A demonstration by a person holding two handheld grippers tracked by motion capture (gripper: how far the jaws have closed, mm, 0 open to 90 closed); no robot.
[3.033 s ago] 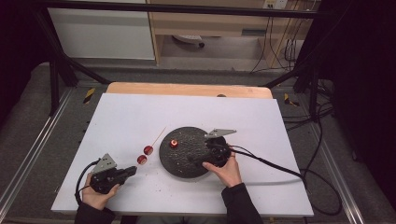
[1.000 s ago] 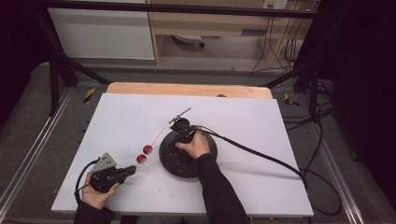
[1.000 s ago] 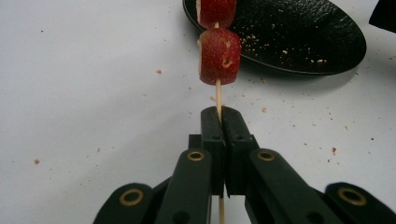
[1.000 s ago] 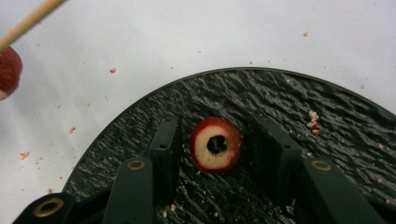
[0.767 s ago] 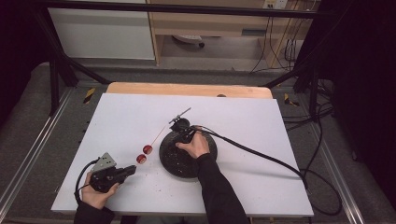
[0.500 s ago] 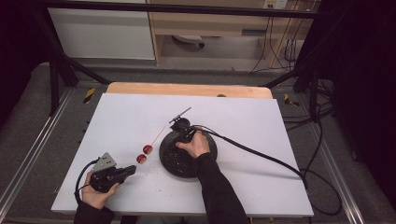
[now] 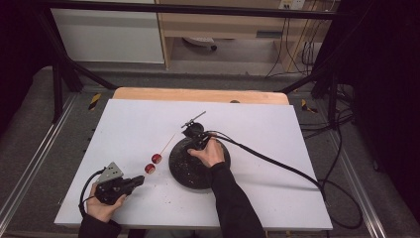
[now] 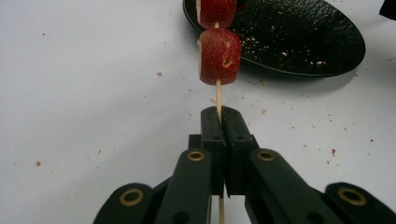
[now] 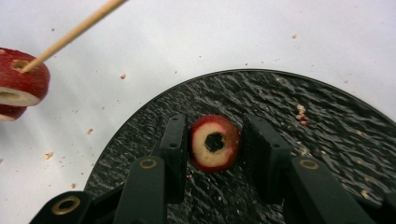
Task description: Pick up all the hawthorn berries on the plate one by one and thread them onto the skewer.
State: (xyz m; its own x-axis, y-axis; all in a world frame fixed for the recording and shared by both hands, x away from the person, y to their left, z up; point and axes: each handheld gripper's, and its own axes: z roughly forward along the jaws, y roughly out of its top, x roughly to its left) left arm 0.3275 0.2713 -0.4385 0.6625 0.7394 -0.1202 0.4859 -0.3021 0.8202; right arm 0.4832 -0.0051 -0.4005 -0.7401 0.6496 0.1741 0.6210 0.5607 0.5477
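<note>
Apple slice (image 9: 214,142), red skin, pale flesh, hole through centre, lying on black plate (image 9: 327,140) near its edge, between jaws of right gripper (image 9: 215,149). Jaws just closed in on it: left pad touching skin, right pad at the other side with barely a gap, so pinching the slice or right at it. Seen from high view, right gripper (image 7: 197,139) down at far rim of plate (image 7: 185,173), right hand (image 7: 212,152) over plate, cable trailing off right across white table (image 7: 277,134).

Skewer (image 8: 218,95), thin wooden stick, clamped between pressed-together jaws of left gripper (image 8: 219,116). Two apple pieces threaded on it: nearer one (image 8: 219,57) just beyond jaw tips, second (image 8: 215,10) past it, at plate edge. High view: left gripper (image 7: 136,181) at near left of table, left hand (image 7: 105,206) holding it, stick slanting up and away, both red pieces (image 7: 152,163) just left of plate, not on it. Crumbs scattered on table (image 8: 84,84) and plate (image 8: 299,42).
</note>
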